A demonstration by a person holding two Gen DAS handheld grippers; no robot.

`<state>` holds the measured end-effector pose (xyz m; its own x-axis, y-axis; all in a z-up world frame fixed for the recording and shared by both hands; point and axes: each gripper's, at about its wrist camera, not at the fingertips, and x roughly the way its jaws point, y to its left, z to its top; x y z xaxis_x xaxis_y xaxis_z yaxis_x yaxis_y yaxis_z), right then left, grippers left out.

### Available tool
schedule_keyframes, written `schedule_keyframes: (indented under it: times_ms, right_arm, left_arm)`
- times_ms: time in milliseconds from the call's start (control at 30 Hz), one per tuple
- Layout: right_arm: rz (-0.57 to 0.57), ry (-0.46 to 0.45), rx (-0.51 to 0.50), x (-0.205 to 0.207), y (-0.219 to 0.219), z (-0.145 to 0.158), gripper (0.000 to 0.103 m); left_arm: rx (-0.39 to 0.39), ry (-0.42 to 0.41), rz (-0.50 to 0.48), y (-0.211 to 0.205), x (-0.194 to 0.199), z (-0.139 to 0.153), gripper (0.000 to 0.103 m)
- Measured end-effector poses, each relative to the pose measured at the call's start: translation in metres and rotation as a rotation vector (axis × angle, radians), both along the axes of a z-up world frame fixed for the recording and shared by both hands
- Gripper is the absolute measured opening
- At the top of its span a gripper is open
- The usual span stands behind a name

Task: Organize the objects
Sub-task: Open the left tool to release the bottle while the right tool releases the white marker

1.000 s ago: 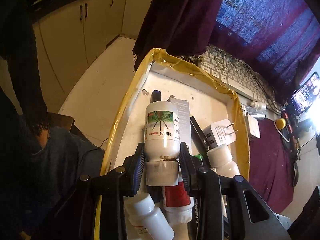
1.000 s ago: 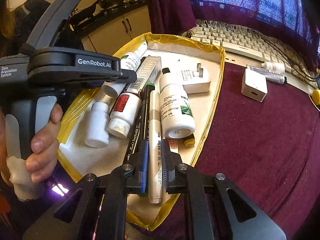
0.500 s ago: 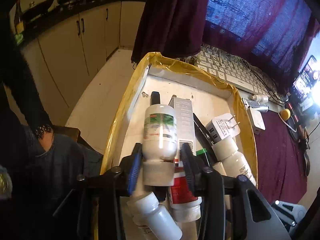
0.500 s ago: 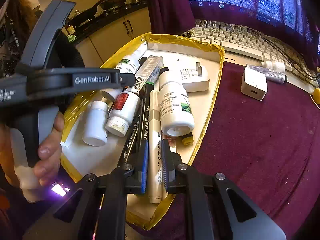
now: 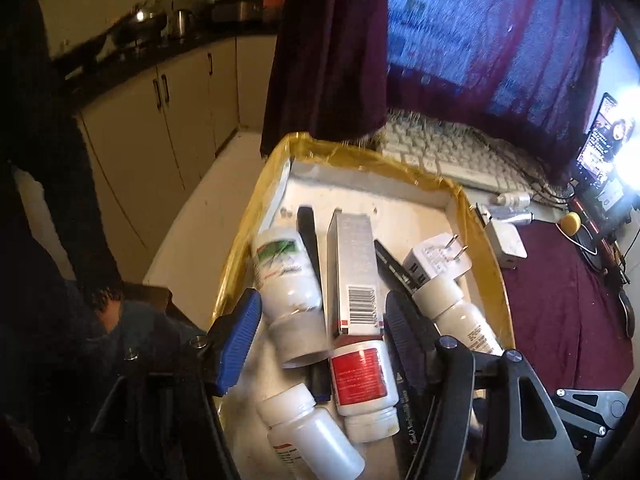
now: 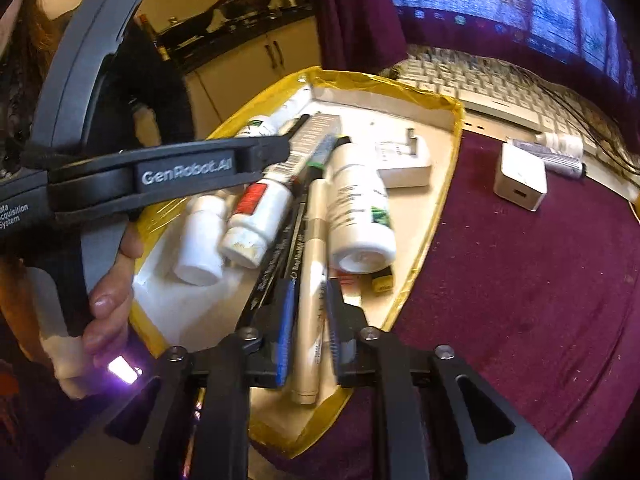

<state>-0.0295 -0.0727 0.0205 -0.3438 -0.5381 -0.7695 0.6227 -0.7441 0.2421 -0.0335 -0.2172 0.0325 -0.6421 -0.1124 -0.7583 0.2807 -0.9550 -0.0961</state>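
A yellow-edged white tray (image 5: 486, 240) (image 6: 444, 184) holds several bottles, markers, a grey box (image 5: 354, 264) and a white plug adapter (image 5: 436, 260). My left gripper (image 5: 320, 332) is open above the tray's near end; the white bottle with a green label (image 5: 288, 276) lies loose between its fingers, resting on the tray. My right gripper (image 6: 308, 320) has its jaws slightly apart around a beige marker (image 6: 312, 276) that lies on the tray beside black markers (image 6: 280, 256). A second green-label bottle (image 6: 356, 208) lies just beyond.
A white charger cube (image 6: 520, 178) and small tubes (image 6: 560, 152) lie on the maroon cloth (image 6: 520, 300) right of the tray. A white keyboard (image 6: 472, 80) sits behind. Kitchen cabinets (image 5: 160, 128) stand to the left. The left gripper's body (image 6: 120, 176) reaches over the tray's left side.
My left gripper has opened and let go of the green-label bottle, which now lies tilted on the tray. My right gripper's jaws have opened slightly off the beige marker.
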Motion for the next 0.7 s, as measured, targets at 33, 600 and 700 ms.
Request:
schedule_keyframes:
  times_ms: [33,600,700]
  right_arm:
    - [0.016,-0.003,-0.018,0.002,0.000,-0.001,0.031]
    - [-0.025,0.020,-0.117,0.023,0.048,0.012,0.039]
    - [-0.082,0.012,-0.136,0.025,0.073,0.012,0.039]
  left_arm:
    - [-0.007,0.010,-0.003,0.002,0.001,0.001,0.061]
    - [0.037,0.031,-0.056,0.039,0.011,0.026,0.061]
    - [0.056,0.025,-0.095,0.057,0.006,0.033,0.061]
